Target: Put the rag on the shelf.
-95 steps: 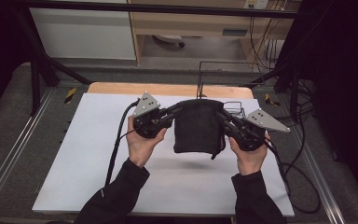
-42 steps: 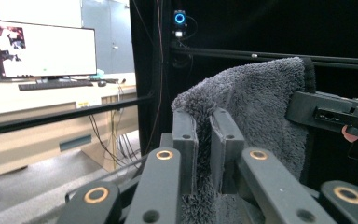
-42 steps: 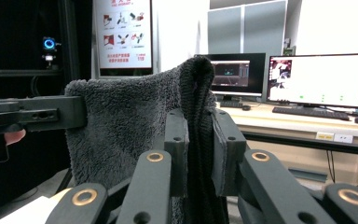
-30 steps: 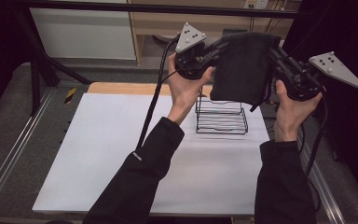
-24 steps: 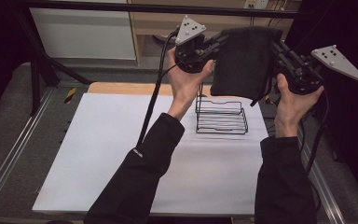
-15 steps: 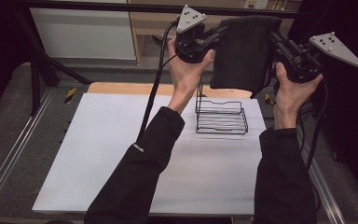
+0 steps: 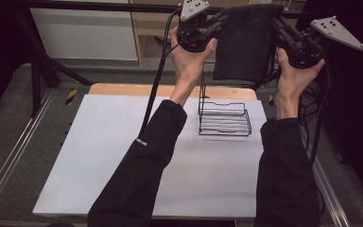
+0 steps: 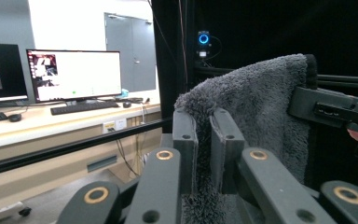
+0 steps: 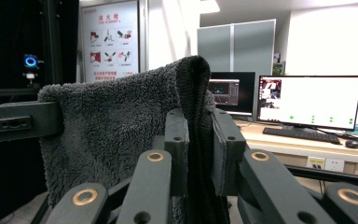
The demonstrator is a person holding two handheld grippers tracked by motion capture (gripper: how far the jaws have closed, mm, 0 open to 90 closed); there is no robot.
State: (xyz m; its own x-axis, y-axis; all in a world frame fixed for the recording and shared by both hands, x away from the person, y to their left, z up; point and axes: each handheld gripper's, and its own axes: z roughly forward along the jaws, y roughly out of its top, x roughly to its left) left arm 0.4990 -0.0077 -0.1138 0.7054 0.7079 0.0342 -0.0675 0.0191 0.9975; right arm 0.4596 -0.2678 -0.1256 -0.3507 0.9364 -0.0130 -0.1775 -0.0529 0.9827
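A dark grey towel [image 7: 244, 42] hangs folded high above the far side of the table, stretched between both grippers. My left gripper [image 7: 223, 20] is shut on its top left corner, and my right gripper [image 7: 278, 22] is shut on its top right corner. In the left gripper view the fluffy towel [image 8: 256, 112] is pinched between my left gripper [image 8: 204, 140] pads, with the other gripper's jaw at the far corner. In the right gripper view the towel [image 9: 121, 126] is pinched the same way in my right gripper [image 9: 199, 144]. A black wire rack [image 7: 224, 118] stands on the table below the towel.
The white table top [image 7: 99, 156] has a wooden strip [image 7: 123, 90] along its far edge. Metal rails run along both sides. Cables trail from both grippers. Desks with monitors [image 8: 74, 74] stand in the room beyond.
Both hands have lifted the towel off the table and carried it up and away, above the wire rack. Over the last second it rose a little further.
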